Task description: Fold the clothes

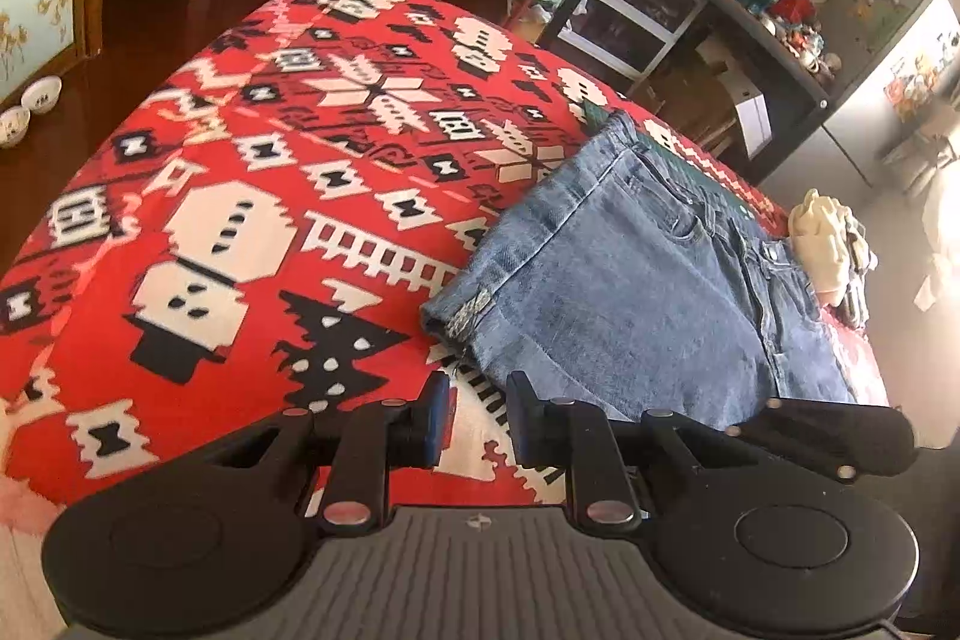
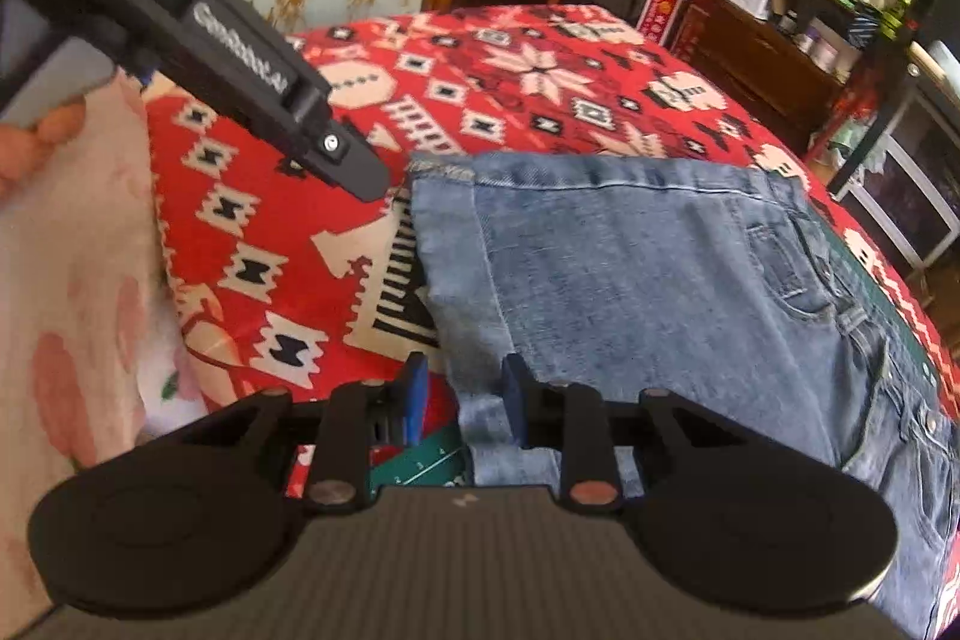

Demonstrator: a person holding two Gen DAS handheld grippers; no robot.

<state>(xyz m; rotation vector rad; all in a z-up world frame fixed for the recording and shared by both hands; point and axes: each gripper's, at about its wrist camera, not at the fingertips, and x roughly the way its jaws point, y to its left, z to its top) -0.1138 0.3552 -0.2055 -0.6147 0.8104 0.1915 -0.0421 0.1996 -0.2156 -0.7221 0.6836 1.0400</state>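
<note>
Denim jeans [image 2: 660, 292] lay folded into a compact rectangle on the red patterned blanket [image 1: 252, 196], hems stacked at one end and waistband at the other, with a cream garment [image 1: 822, 244] just beyond the waistband. Both tools hung above the cloth holding nothing: the left gripper [image 1: 477, 418] spread near the hem corner, the right gripper [image 2: 465, 406] likewise parted over the near edge. Such a scene would suit either a finished fold or one awaiting another halving.
</note>
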